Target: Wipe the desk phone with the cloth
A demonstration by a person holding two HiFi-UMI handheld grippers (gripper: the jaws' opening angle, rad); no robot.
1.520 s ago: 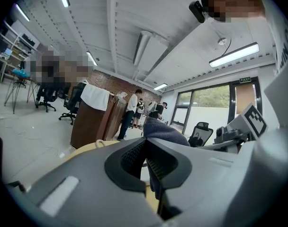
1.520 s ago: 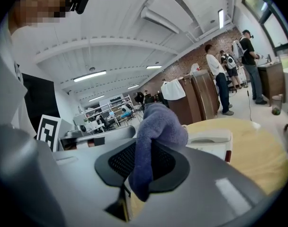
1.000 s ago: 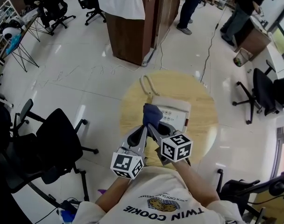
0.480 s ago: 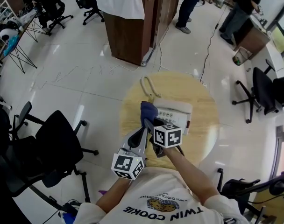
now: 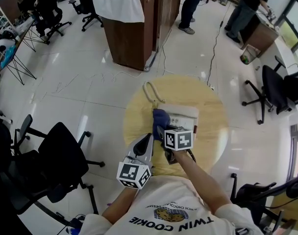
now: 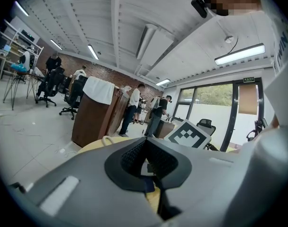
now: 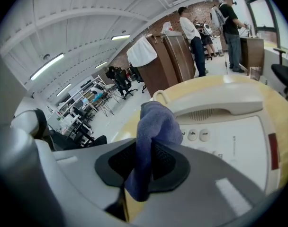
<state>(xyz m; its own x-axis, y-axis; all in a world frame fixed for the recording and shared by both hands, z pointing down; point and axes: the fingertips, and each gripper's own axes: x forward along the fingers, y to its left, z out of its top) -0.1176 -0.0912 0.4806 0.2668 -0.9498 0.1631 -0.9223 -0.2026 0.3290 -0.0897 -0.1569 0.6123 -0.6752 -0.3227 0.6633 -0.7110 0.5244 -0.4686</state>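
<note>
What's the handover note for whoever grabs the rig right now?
Right claw: shut on the blue cloth, held by one end of the handset on the desk phone.
Left claw: shut, empty, back near the round table's near edge.
Done: cloth gripped and brought to the phone; how much is wiped can't be told.
Left: wipe handset, buttons and the rest of the phone.

A round wooden table [image 5: 210, 131] is set on a glossy white floor [image 5: 90, 82]. A white towel [image 5: 122, 5] is draped over a brown cabinet [image 5: 134, 40] beyond it. A black office chair [image 5: 63, 153] is placed at the left.
</note>
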